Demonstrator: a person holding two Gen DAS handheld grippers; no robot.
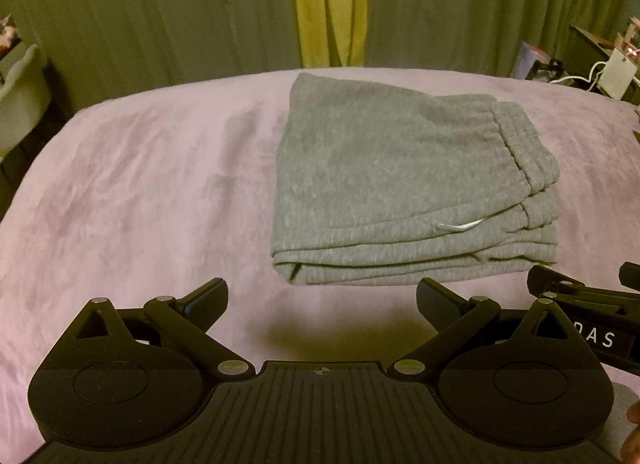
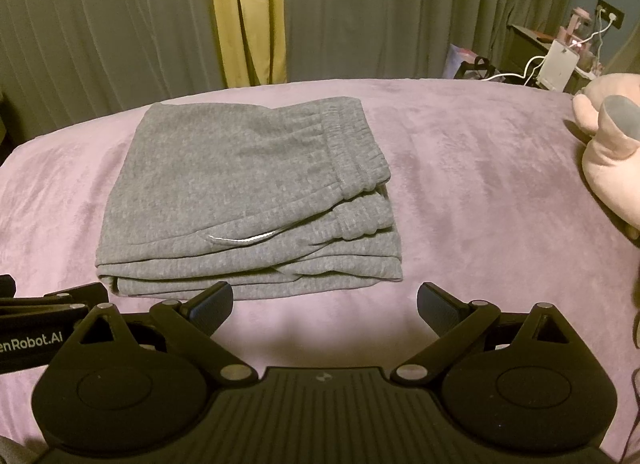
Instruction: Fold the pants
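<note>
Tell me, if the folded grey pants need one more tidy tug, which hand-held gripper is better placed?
Probably the right hand-held gripper: open, its left finger sits right at the sweatpants' near edge. The left hand-held gripper, also open, sits off their left corner.

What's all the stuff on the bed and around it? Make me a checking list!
Surface: pink blanket, bare in front of the grippers.
Job's things: grey pants folded into a flat stack, waistband on top, white drawstring poking out.
Clutter: pink plush toy at the bed's right edge.
Grippers: left gripper and right gripper both open, empty, just short of the pants.
Cables: white cables by the nightstand.
Surroundings: green curtains, yellow gap.
</note>
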